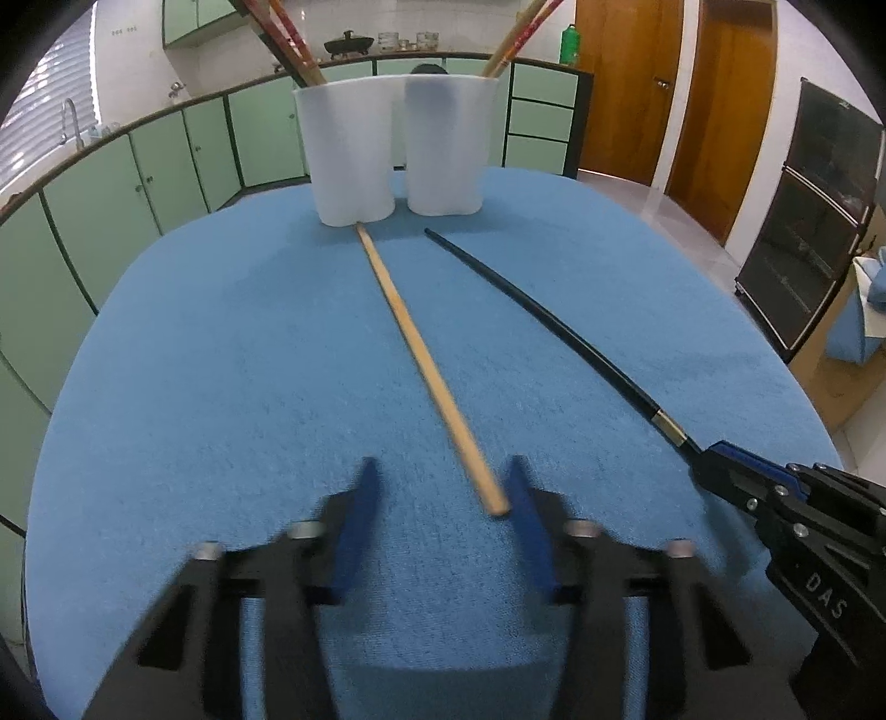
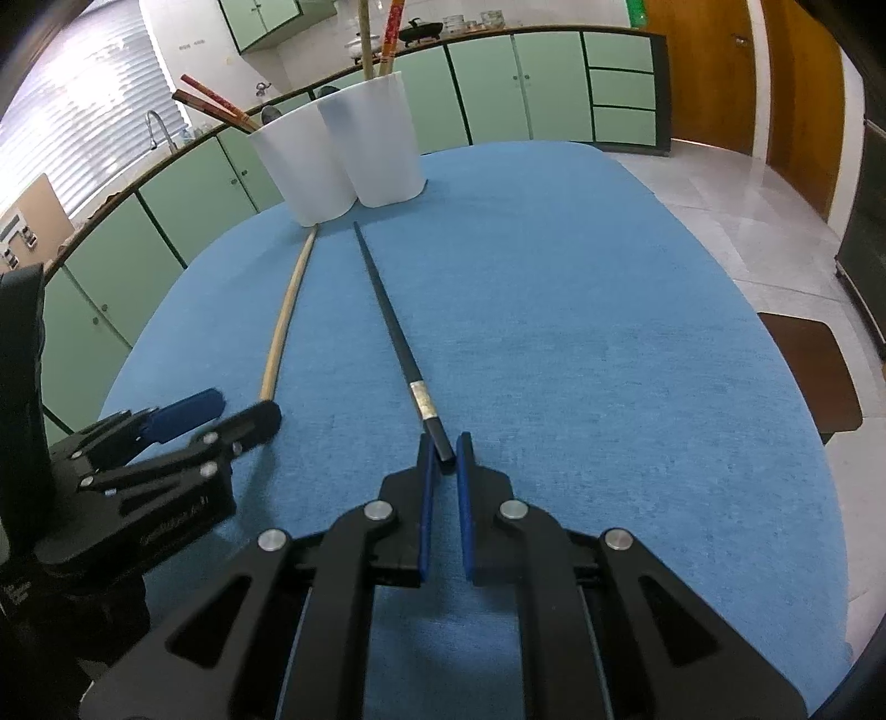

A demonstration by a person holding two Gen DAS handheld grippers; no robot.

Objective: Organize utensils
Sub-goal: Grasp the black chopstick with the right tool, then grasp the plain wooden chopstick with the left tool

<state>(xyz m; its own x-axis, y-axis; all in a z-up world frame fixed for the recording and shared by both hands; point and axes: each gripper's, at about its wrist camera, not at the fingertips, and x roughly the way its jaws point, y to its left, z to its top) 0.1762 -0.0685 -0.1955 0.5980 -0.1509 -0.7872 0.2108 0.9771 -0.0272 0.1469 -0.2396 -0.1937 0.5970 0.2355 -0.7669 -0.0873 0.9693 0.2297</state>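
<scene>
Two white cups [image 1: 354, 155] [image 2: 310, 166] stand side by side and touching at the far end of the worktop [image 1: 221, 360] [image 2: 609, 332]. The left-hand cup holds dark red-patterned chopsticks [image 1: 293, 44] [image 2: 213, 102] that lean out to the left; the other cup [image 1: 446, 144] [image 2: 382, 144] holds pale and red ones [image 1: 518, 39] [image 2: 379, 39] leaning the opposite way in the left wrist view.

A light wooden chopstick [image 1: 421, 354] [image 2: 285, 315] lies flat, its long axis running from the base of the left-hand cup toward the cameras, far tip touching or just short of that cup. A black chopstick [image 1: 554, 327] [image 2: 393, 332] lies beside it, nearly parallel, thin tip aimed at the cups and thick end, ringed with a metallic band, nearest the cameras.

The left claw [image 1: 440, 487] [image 2: 221, 412] stands apart around the wooden chopstick's near end, which sits between the blue pads close to the right one; the pads are blurred and do not press it. The right claw [image 2: 443, 448] [image 1: 703, 459] is clamped on the black chopstick's thick end.

The worktop is covered in blue cloth. Around it run pale green cabinets [image 1: 166, 160] [image 2: 498, 77], a tap by a louvred window, wooden doors [image 1: 626, 83] and a light tiled floor.
</scene>
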